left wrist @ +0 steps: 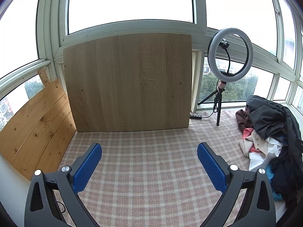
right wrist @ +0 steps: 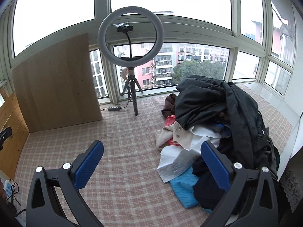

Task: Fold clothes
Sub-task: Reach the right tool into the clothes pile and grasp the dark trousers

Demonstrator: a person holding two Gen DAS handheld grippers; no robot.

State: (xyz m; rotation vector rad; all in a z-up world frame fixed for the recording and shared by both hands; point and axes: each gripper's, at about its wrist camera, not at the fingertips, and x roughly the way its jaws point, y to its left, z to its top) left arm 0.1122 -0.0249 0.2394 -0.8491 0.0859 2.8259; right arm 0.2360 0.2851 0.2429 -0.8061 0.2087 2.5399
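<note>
Blue-padded fingers of the left gripper (left wrist: 149,151) are seen spread wide, with nothing between them, above the bare checked cloth (left wrist: 144,170). The clothes pile (left wrist: 270,143) lies far to the right, near the ring light (left wrist: 230,52).

From the right wrist, the right gripper (right wrist: 152,149) is also held wide and empty, just beside the pile. Dark, white, beige, pink and blue garments are tangled there. They look soft and light; the loose white edge (right wrist: 170,162) could probably be taken first.
</note>
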